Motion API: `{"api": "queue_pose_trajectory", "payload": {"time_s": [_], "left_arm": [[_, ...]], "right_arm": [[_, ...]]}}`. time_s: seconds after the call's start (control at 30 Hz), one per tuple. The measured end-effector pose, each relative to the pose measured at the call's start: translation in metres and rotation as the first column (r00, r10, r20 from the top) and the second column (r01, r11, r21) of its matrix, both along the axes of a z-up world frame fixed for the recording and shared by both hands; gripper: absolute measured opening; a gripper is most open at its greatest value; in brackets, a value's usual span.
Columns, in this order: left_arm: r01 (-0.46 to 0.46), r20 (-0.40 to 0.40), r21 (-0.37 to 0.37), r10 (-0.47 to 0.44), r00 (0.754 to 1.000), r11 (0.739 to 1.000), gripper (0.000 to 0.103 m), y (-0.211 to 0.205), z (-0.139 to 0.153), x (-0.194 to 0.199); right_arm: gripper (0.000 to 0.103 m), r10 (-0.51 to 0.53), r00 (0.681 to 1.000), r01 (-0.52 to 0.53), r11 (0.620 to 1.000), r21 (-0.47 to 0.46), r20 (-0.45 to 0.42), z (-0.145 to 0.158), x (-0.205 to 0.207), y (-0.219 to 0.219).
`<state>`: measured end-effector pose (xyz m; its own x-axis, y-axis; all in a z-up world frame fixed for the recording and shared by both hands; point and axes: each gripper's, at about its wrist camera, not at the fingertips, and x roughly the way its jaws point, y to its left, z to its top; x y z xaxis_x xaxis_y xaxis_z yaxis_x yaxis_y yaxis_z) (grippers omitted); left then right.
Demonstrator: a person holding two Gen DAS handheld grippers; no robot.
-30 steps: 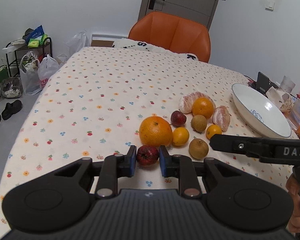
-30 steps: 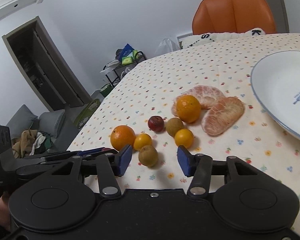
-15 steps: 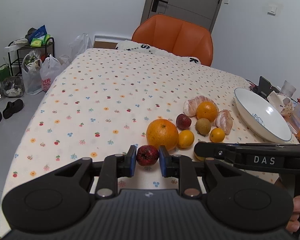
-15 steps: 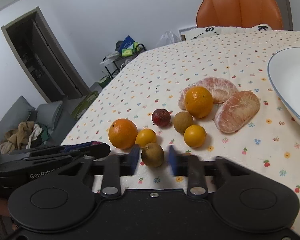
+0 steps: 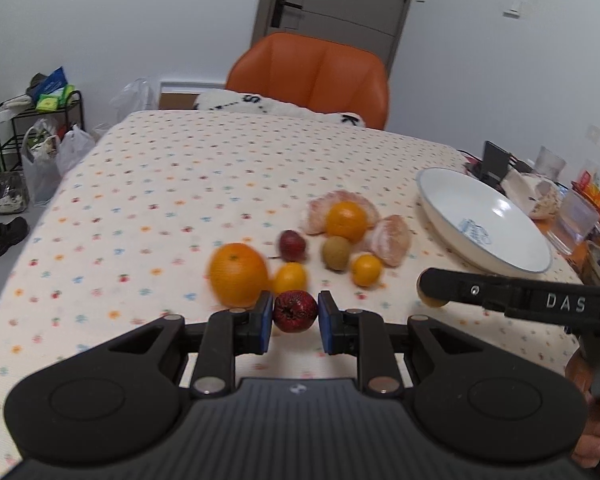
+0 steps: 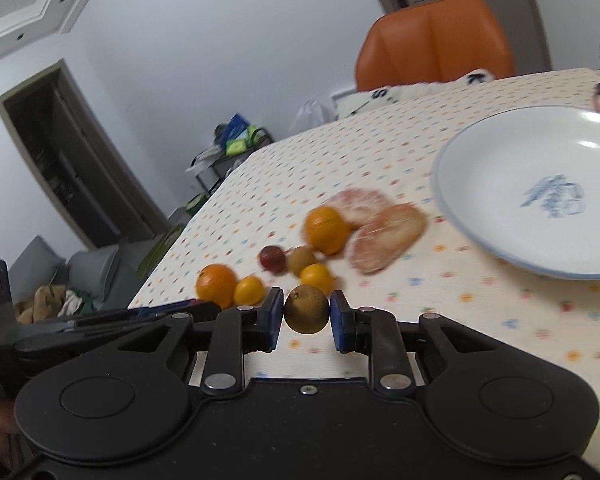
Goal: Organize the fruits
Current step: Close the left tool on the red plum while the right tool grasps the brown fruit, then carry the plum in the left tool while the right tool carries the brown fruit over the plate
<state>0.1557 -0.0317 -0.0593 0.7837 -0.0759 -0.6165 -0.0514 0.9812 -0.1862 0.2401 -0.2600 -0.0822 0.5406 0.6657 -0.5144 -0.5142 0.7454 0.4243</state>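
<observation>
- Mostly, motion blur smeared the loose fruits [image 5: 296, 254] on the cloth [image 5: 180, 184]; the bowl [image 6: 540, 192] was cut off at 3 o'clock.
- Left gripper [image 5: 295, 316] pinched a wrinkled dark-red fruit [image 5: 295, 311], held above the cloth.
- Right gripper [image 6: 306, 314] clamped a dull brown fruit [image 6: 306, 309], the bowl at its 2 o'clock.

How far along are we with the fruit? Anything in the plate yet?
Nothing is done yet: the white plate shows no fruit. In hand: the left claw grips a dark red fruit, the right claw a brown fruit. Left on the tablecloth: seven pieces, including the large orange and two peeled segments.
</observation>
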Motion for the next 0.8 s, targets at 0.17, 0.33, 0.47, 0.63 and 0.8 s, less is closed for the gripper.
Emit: {"api": "queue_pose_trajectory", "payload": {"time_s": [0.17,0.33,0.47,0.63,0.8], "left_arm": [[0.037,0.014,0.004,-0.038,0.999,0.999,0.022,-0.021,0.005,0.007],[0.082,0.026,0.013,-0.082,0.996,0.997,0.022,-0.044,0.011,0.018],[0.11,0.039,0.011,-0.11,0.993,0.994,0.022,-0.064,0.015,0.028],[0.148,0.056,0.011,-0.148,0.987,0.989,0.022,-0.088,0.02,0.04],[0.163,0.065,0.018,-0.164,0.984,0.986,0.022,-0.102,0.025,0.049]], "right_arm": [[0.024,-0.05,0.998,0.05,0.999,0.005,0.022,0.005,0.0,-0.024],[0.024,-0.103,0.994,0.103,0.994,0.023,0.035,0.008,-0.001,-0.05],[0.024,-0.148,0.988,0.147,0.989,0.024,0.04,0.008,-0.001,-0.072],[0.024,-0.197,0.979,0.197,0.98,0.02,0.048,0.011,0.0,-0.098],[0.024,-0.224,0.974,0.223,0.974,0.028,0.043,0.01,0.001,-0.113]]}}
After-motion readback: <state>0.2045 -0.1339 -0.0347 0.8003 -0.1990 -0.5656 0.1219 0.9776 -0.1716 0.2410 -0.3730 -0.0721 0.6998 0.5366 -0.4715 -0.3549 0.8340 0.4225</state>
